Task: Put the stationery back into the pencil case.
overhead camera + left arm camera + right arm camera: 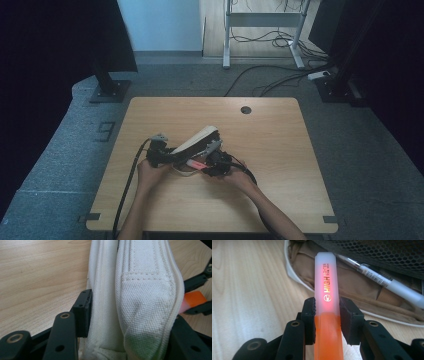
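Both forearms come in from the near edge and converge toward the middle. The left tool (161, 150) has its black jaws clamped, pointing right. The right tool (212, 162) points left, its jaws likewise pressed closed.

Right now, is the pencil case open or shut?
Open: the pencil case gapes, showing a pen inside, beyond the orange highlighter.

Bare table (280, 145) lies open from twelve round to four o'clock of the pencil case (197, 140), and again at nine. The case's raised flap blocks the eleven o'clock side; inside, a white pen (387, 281) (lying crosswise under the mesh) narrows the opening ahead of the highlighter (327, 297).
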Demonstrator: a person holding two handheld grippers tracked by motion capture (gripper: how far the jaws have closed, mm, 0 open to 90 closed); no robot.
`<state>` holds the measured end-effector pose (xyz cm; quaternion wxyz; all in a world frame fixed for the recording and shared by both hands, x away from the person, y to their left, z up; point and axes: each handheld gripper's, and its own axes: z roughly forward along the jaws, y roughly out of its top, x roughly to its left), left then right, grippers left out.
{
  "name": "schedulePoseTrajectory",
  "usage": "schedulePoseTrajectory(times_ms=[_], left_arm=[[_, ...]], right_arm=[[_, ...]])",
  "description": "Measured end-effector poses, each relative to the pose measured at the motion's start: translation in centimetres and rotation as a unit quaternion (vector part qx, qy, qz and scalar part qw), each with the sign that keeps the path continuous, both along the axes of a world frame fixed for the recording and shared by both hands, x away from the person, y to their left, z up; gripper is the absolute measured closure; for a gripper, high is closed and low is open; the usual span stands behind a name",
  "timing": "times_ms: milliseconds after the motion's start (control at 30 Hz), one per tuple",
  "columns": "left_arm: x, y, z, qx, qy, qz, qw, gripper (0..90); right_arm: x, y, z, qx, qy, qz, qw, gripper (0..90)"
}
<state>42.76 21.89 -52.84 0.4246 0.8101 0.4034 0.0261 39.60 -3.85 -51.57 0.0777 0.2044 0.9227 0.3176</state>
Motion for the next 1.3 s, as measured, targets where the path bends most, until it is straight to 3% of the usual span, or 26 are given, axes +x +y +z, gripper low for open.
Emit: schedulePoseTrajectory(times_ms=[133,533,800,1100,1300], left_arm=[[0.0,0.0,0.0,-0.001,0.0,0.0,1.0,51.3],[0.0,0.0,0.0,0.001,0.0,-0.002,1.0,51.2],[0.0,0.0,0.0,-0.001,0.0,-0.001,1.0,51.1],[0.0,0.0,0.0,-0.002,0.0,-0.001,1.0,51.1],[0.0,0.0,-0.1,-0.001,0.001,-0.002,1.0,51.0]], right_arm=[[0.5,0.0,-0.1,0.001,0.003,-0.002,1.0,65.8],[2.1,-0.4,-0.2,-0.015,-0.017,-0.024,0.9995,62.8],[2.7,-0.9,-0.1,-0.01,-0.025,-0.035,0.999,57.3],[1.9,-3.0,0.9,0.013,-0.023,-0.049,0.9985,53.1],[0.9,-4.7,0.4,0.018,-0.014,-0.065,0.9976,55.0]])
